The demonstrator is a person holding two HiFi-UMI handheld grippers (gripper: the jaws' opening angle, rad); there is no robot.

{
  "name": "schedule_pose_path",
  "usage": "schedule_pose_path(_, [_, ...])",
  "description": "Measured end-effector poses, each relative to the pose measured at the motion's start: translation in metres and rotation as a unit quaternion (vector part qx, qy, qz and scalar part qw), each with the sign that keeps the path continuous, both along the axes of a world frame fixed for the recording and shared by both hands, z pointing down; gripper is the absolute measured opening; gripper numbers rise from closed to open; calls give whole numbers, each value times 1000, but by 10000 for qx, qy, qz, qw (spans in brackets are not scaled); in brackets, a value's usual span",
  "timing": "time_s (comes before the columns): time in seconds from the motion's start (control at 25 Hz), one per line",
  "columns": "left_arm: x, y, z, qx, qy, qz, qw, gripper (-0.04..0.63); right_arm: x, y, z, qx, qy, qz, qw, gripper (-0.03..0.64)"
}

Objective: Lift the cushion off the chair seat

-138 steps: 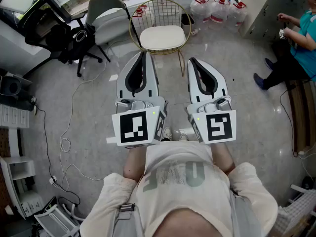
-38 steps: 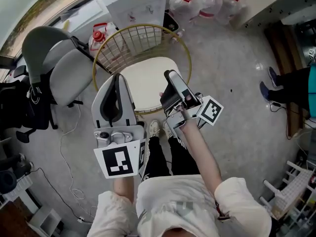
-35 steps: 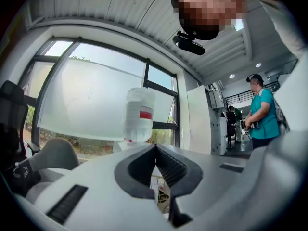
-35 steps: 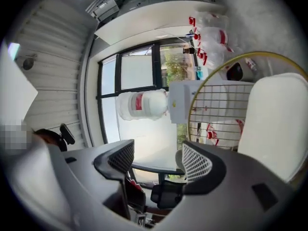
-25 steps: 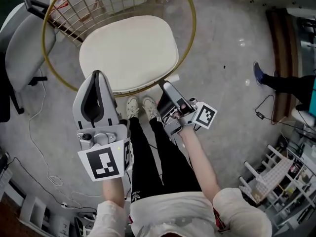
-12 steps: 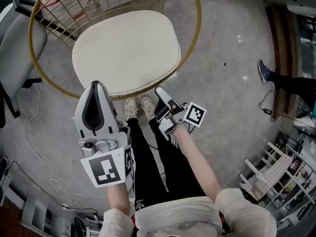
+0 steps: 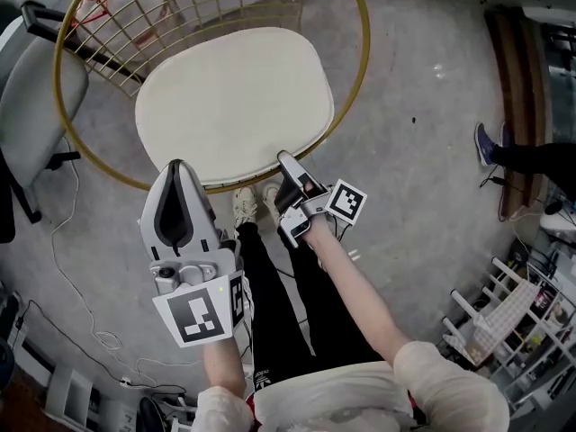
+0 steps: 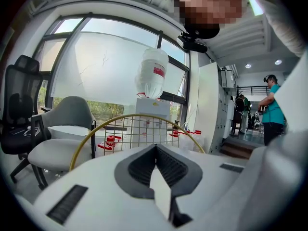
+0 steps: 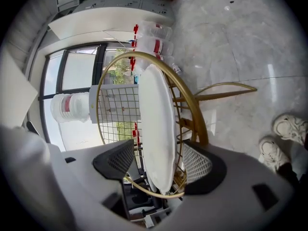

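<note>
A cream cushion [image 7: 234,102] lies flat on the seat of a gold wire chair [image 7: 355,57]. My right gripper [image 7: 283,162], rolled on its side, is at the cushion's front edge. In the right gripper view it [image 9: 156,161] is open, with the cushion's edge [image 9: 156,119] and the gold rim [image 9: 192,114] between its mesh pads [image 9: 196,163]; I cannot tell if a pad touches. My left gripper [image 7: 175,169] hangs in front of the chair, left of my legs. It [image 8: 156,148] is shut on nothing and points over the chair's wire back [image 8: 139,129].
A grey office chair [image 7: 31,88] stands left of the gold chair. My shoes [image 7: 245,203] are just under the seat's front. Cables [image 7: 76,268] trail on the floor at left. Another person's shoe [image 7: 486,142] and a white rack [image 7: 504,318] are at right.
I have walked up to the chair since the earliest frame. The right gripper rolled sideways and moved in to the cushion's front edge. The left gripper stays shut and has hardly shifted.
</note>
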State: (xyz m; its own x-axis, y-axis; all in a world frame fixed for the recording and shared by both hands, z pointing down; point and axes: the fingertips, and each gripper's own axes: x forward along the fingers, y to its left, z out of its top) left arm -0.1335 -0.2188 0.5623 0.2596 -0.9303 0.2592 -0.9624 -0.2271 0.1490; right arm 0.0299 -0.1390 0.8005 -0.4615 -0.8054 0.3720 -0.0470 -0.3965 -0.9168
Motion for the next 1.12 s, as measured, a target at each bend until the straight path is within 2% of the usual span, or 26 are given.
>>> schedule_pose_path(0.36, [-5,-6,6,-55,267,-43,9996,14,-18,-26,13,77,-72,-104,9999,302])
schedule_pose_path(0.56, [2,-14,-1,-50,484,-69,9988,14,-16,-42,11,143,-165,123,9997,302])
schedule_pose_path(0.76, [11,-18,-8,84,515,-78,9986,12,-18,-51,12,224,-157,127,9995,302])
schedule_pose_path(0.96, [16,-21,-4,52,499,-21,9987,14,-17,-57,10,314,-215,328,9987,300])
schedule_pose_path(1.0, [17,-21,-3,32,499,-11,9988,14,-16,-57,12,270,-167,346,9989,287])
schedule_pose_path(1.12, [19,-22,2,-15,496,3,9988,14,-13,-55,24,73,38,433,9990,142])
